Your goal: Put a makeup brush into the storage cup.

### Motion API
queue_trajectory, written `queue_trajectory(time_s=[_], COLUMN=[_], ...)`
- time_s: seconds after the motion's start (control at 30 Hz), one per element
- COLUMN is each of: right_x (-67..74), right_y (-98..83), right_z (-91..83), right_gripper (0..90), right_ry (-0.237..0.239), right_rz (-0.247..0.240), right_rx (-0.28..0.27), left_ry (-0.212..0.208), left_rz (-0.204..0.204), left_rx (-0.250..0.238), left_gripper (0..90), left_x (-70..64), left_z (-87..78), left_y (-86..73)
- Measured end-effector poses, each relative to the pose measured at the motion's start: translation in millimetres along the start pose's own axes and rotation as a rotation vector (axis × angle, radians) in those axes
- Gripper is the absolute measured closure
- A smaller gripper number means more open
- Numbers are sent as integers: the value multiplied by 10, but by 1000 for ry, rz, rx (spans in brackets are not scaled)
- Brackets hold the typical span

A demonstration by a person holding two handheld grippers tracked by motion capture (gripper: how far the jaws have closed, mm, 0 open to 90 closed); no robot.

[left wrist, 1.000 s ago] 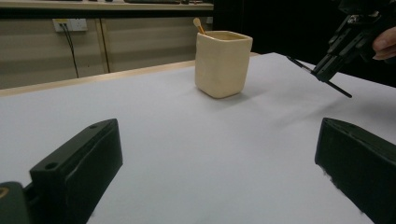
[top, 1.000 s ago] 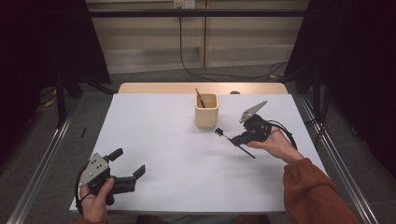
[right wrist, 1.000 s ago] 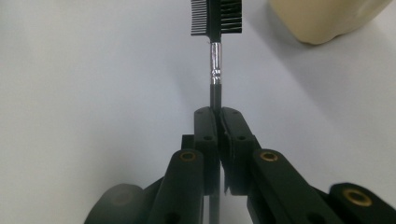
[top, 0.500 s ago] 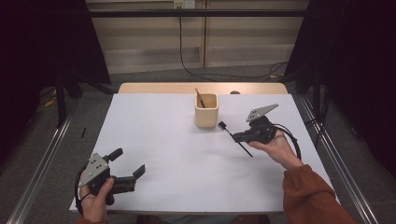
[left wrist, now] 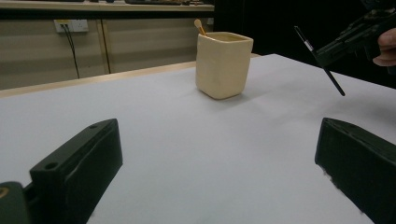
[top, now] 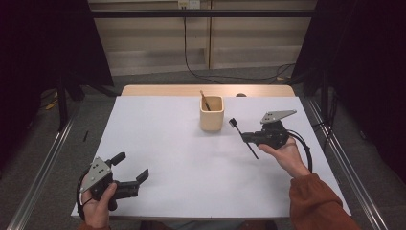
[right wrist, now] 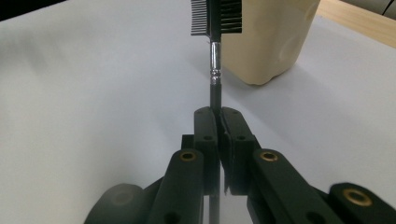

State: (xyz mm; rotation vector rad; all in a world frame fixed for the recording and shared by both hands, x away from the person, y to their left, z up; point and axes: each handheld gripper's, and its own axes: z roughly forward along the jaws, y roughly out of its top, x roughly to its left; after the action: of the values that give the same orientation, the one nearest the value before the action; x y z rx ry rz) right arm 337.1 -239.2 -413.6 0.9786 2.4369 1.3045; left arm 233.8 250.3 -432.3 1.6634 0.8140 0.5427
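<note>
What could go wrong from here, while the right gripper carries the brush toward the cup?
1. The right gripper pinches the thin brush along its handle, so it may pivot or slip between the jaws.
2. The beige cup looks light and stands free on the white table; a push from the brush's comb head could tip it.
3. A wooden stick already leans inside the cup and may block the way in.

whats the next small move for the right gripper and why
Probably carry the brush up and over the cup's open top. The right gripper is shut on its handle, comb end nearest the cup, just beside it; a stick already stands inside.
</note>
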Motion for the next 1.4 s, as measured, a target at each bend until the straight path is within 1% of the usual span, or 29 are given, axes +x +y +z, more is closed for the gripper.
queue_trajectory(time_s=[0.2,0.33,0.4,0.47,0.5,0.57,0.63,0.7,0.73,0.77,0.83,0.87,0.9,0.97,1.03,1.07,1.23,1.4], right_x=[-3,4,9,12,19,30,38,41,32,32,31,35,35,39,41,38,35,46], right_y=[-47,-39,-40,-46,-48,-49,-59,-87,-115,-129,-143,-142,-142,-153,-167,-175,-195,-182], right_z=[-27,-81,-100,-112,-116,-125,-132,-134,-135,-141,-163,-181,-196,-230,-265,-280,-332,-336], right_gripper=[859,859,858,859,859,859,858,858,859,859,859,859,859,859,859,859,859,859], right_ry=[9,8,14,31,23,29,24,-1,5,-9,-3,-10,0,1,-4,2,-3,8], right_rz=[26,36,38,48,44,42,38,37,47,47,54,58,62,70,67,70,78,71], right_rx=[-71,-133,-154,-175,-185,-202,-218,-226,-236,-240,-264,-275,-290,-322,-344,-357,-382,-382], left_ry=[-1,0,-1,0,0,2,2,8,8,8,7,8,7,7,7,7,6,6], left_rz=[0,0,1,4,7,8,8,4,4,4,6,4,4,6,5,4,7,5], left_rx=[0,0,1,3,6,7,7,5,6,5,6,4,2,4,2,0,2,1], left_gripper=[8,8,8,8,8,8,8,8,8,8,8,8,8,8,8,8,8,8], left_x=[-2,-1,-1,1,2,4,13,23,26,28,28,25,24,26,27,25,21,17], left_z=[2,2,2,2,2,3,2,-1,-3,-4,-3,-3,-3,-6,-7,-6,-6,-6], left_y=[0,0,-1,-1,-1,-1,-2,-3,-3,-3,-2,-2,-2,0,-1,-1,0,-2])
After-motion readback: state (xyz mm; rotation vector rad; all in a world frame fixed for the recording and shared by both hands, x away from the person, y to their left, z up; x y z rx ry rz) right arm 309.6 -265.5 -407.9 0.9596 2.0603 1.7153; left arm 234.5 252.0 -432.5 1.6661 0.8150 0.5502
